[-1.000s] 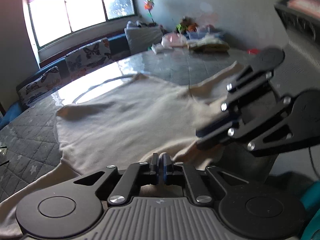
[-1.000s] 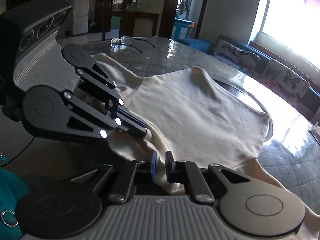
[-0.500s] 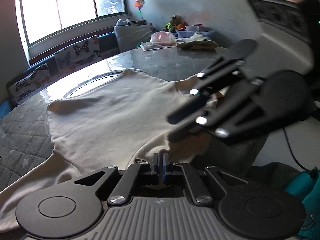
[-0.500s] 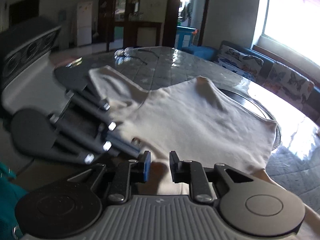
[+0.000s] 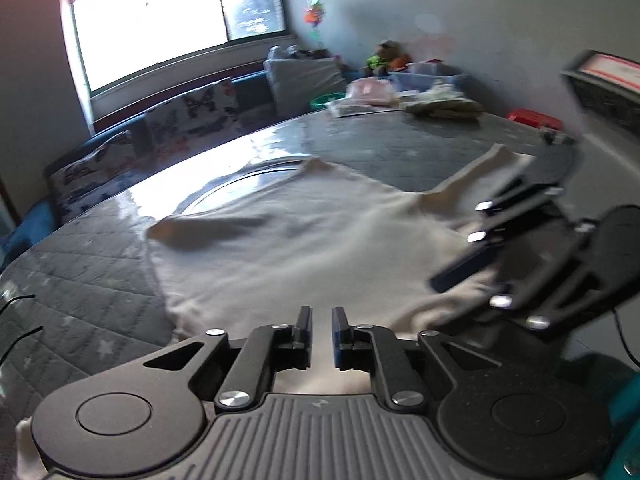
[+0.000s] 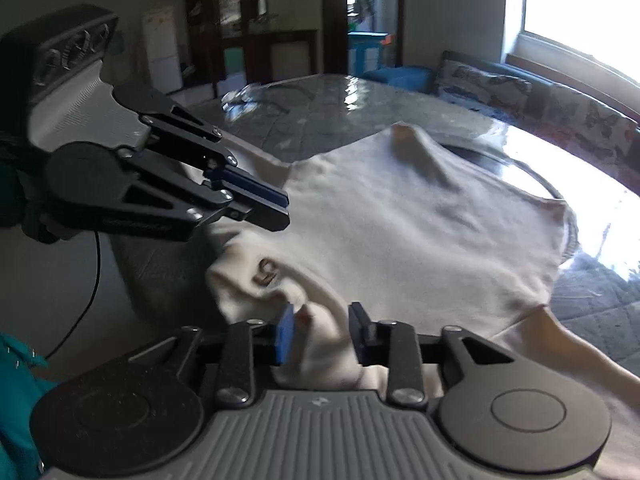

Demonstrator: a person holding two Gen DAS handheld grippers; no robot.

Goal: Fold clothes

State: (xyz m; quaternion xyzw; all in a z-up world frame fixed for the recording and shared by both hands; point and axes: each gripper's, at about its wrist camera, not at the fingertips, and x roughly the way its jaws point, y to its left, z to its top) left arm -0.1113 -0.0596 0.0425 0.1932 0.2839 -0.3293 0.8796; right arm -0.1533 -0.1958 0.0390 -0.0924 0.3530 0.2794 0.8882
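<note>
Garment: cream top, spread mostly flat on the round quilted table; near edge with the neck opening bunched at the table's rim, just ahead of both grippers.
Left gripper: fingers parted by a narrow gap, cloth visible behind that gap but nothing pinched; hovering over the near hem.
Right gripper: fingers apart wider, a ridge of cream fabric standing between them, not clamped as far as visible.
Sleeves: 1 lying out toward the far right of the left view, another trailing off the near edge in the right view; neither turned in.
Done so far: laid out and roughly smoothed, 0 folds visible.
Left to do: probably everything that counts, meaning sleeves in, sides over, then body doubled.
Stage: judged very early, a fresh hold on the collar edge apparently needed first.
Wrinkles: raised peak near the far hem, likely worth flattening.
</note>
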